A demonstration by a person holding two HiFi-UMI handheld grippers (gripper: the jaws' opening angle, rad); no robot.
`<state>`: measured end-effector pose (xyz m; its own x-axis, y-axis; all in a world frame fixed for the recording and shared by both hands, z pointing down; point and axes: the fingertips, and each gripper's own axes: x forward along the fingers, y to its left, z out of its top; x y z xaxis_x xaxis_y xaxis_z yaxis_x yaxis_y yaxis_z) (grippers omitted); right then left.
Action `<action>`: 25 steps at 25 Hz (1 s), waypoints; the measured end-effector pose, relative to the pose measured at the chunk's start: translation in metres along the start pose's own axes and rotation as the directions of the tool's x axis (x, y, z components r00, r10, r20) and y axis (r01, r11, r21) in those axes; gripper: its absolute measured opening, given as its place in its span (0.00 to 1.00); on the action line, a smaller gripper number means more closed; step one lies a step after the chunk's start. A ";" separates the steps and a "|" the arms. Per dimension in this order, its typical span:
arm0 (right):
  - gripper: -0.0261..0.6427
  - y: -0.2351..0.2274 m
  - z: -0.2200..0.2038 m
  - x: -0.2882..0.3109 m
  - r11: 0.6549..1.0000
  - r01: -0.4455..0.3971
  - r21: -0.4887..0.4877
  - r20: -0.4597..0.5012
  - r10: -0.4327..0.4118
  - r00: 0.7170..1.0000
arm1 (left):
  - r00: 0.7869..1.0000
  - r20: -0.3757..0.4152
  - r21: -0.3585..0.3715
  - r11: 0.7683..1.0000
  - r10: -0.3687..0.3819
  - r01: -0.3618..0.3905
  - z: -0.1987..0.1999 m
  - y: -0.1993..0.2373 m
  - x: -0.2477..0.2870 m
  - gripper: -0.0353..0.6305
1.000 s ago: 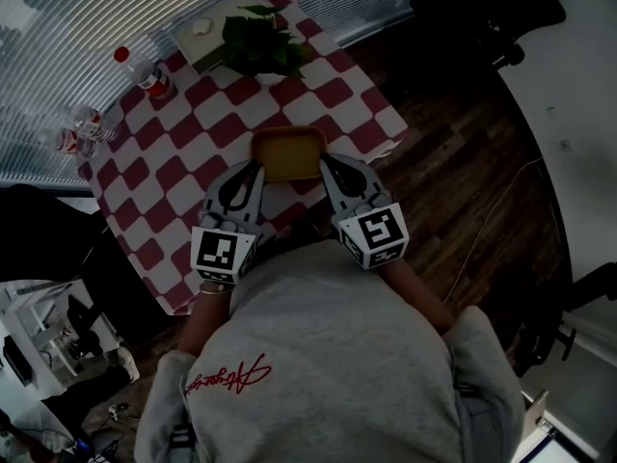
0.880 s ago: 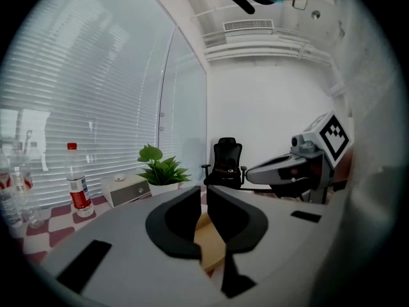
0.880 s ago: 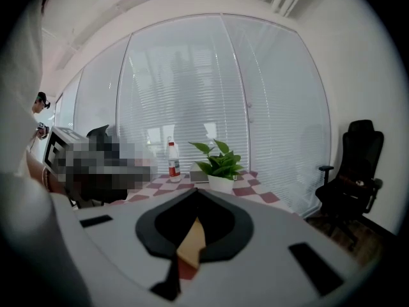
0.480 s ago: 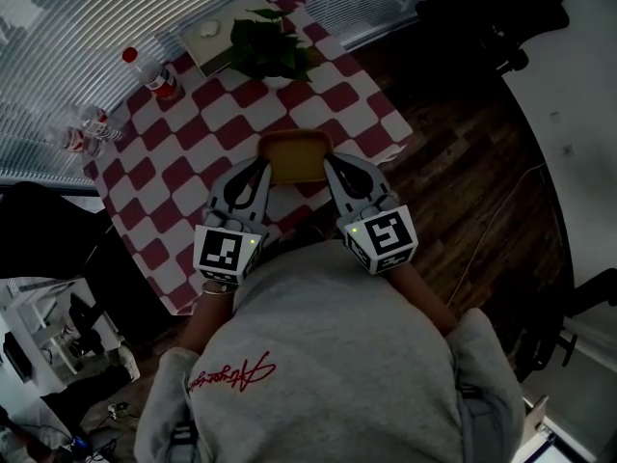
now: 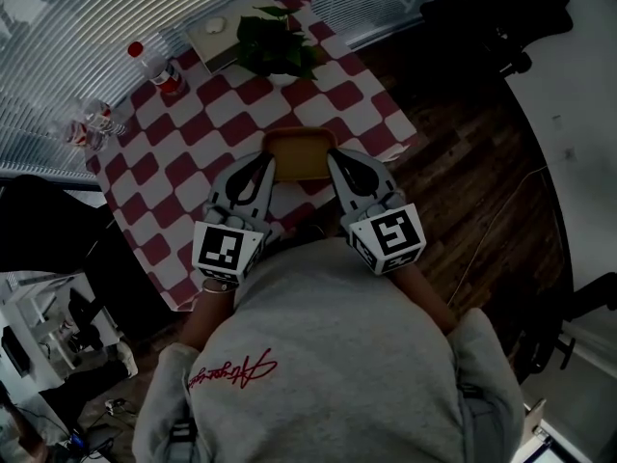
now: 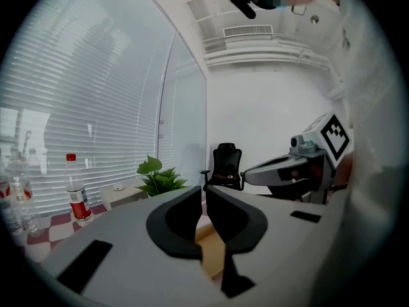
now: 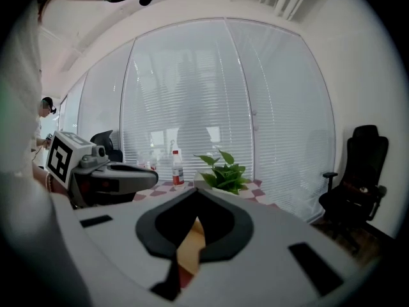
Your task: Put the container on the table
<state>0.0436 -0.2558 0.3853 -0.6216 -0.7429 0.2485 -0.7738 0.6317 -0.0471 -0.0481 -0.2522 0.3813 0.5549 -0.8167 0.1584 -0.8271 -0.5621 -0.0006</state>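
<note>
Our left claw [image 5: 260, 165] and right claw [image 5: 337, 165] each pinch a side rim of the yellow container [image 5: 300, 152], held at the near edge of the checkered surface [image 5: 193, 133]. We judge it light, stiff, perhaps slippery; opposite rims suit it.

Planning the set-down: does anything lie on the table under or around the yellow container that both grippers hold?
Nothing visible does. Around the container the checkered table is bare; the plant and the bottle stand behind it, by the blinds. Directly beneath is hidden.
</note>
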 end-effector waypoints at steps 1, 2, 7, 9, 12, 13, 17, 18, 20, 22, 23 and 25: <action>0.06 0.001 0.001 0.000 1.000 -0.001 -0.004 0.001 0.001 1.000 | 1.000 0.000 0.001 1.000 -0.004 0.004 0.001 0.000 0.000 0.11; 0.06 0.001 0.003 -0.001 1.000 -0.001 -0.009 0.002 0.001 1.000 | 1.000 0.000 0.001 1.000 -0.008 0.008 0.001 -0.001 -0.001 0.11; 0.06 0.003 0.012 -0.004 1.000 -0.009 -0.018 0.014 0.009 1.000 | 1.000 0.008 0.009 1.000 -0.017 0.016 0.009 -0.002 -0.002 0.11; 0.06 0.003 0.016 -0.005 1.000 -0.014 -0.016 0.019 0.014 1.000 | 1.000 0.011 0.010 1.000 -0.018 0.018 0.013 -0.002 -0.002 0.11; 0.06 0.004 0.022 -0.007 1.000 -0.017 -0.016 0.028 0.018 0.999 | 0.999 0.016 0.014 0.999 -0.029 0.029 0.019 -0.006 -0.001 0.11; 0.06 0.004 0.024 -0.008 1.000 -0.018 -0.017 0.031 0.019 0.999 | 0.999 0.013 0.014 0.999 -0.032 0.032 0.020 -0.007 -0.001 0.11; 0.06 0.005 0.032 -0.008 0.999 -0.027 -0.024 0.044 0.029 0.999 | 0.999 0.015 0.007 1.000 -0.029 0.029 0.023 -0.008 -0.001 0.11; 0.06 0.005 0.033 -0.008 0.999 -0.031 -0.024 0.046 0.032 0.998 | 1.000 0.011 0.005 1.000 -0.029 0.029 0.023 -0.007 -0.001 0.11; 0.06 0.005 0.036 -0.009 0.999 -0.036 -0.025 0.052 0.037 0.998 | 1.000 0.010 0.007 1.000 -0.030 0.030 0.025 -0.007 -0.001 0.11; 0.06 0.005 0.038 -0.009 0.999 -0.039 -0.024 0.059 0.040 0.997 | 0.999 0.026 0.014 0.999 -0.031 0.030 0.031 -0.007 -0.002 0.11; 0.06 0.006 0.039 -0.010 0.999 -0.040 -0.024 0.061 0.042 0.997 | 0.999 0.034 0.010 0.999 -0.031 0.030 0.034 -0.006 -0.002 0.11; 0.06 0.006 0.042 -0.009 0.999 -0.044 -0.026 0.064 0.046 0.997 | 0.999 0.042 -0.003 1.000 -0.029 0.029 0.040 -0.006 -0.002 0.11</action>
<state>0.0395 -0.2543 0.3419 -0.6631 -0.7258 0.1833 -0.7420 0.6695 -0.0332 -0.0405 -0.2521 0.3419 0.5818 -0.8049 0.1166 -0.8109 -0.5851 0.0069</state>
